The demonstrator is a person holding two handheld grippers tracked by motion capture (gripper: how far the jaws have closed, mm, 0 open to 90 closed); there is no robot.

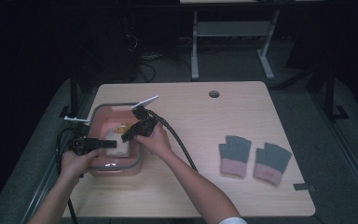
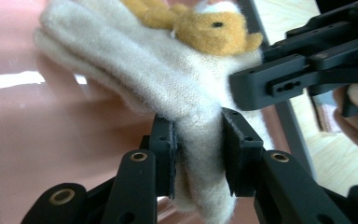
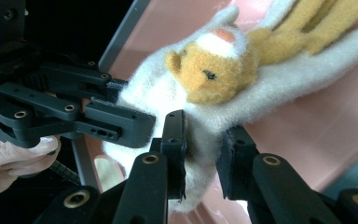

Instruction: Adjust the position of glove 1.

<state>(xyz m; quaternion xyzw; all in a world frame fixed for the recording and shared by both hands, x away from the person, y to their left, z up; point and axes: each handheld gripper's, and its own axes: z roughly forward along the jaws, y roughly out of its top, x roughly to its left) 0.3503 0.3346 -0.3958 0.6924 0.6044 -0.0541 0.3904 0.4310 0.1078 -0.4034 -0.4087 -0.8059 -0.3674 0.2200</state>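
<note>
A cream woolly glove (image 1: 120, 149) with an orange plush animal (image 2: 214, 30) sewn on it hangs over a pink basin (image 1: 116, 105) with a grey rim, at the table's left. My left gripper (image 1: 109, 144) is shut on the glove's cuff end (image 2: 198, 154). My right gripper (image 1: 127, 136) is shut on the same glove (image 3: 168, 93) just beside it, its jaws pinching the cream fabric (image 3: 204, 140). In each gripper view the other gripper's black jaws sit close by, touching the glove.
Two grey gloves with pink cuffs (image 1: 235, 154) (image 1: 271, 162) lie flat on the table's right half. A cable hole (image 1: 214, 94) is near the far edge, and a small dark strip (image 1: 304, 187) lies at the right front corner. Bare wood (image 1: 191, 116) spans the middle.
</note>
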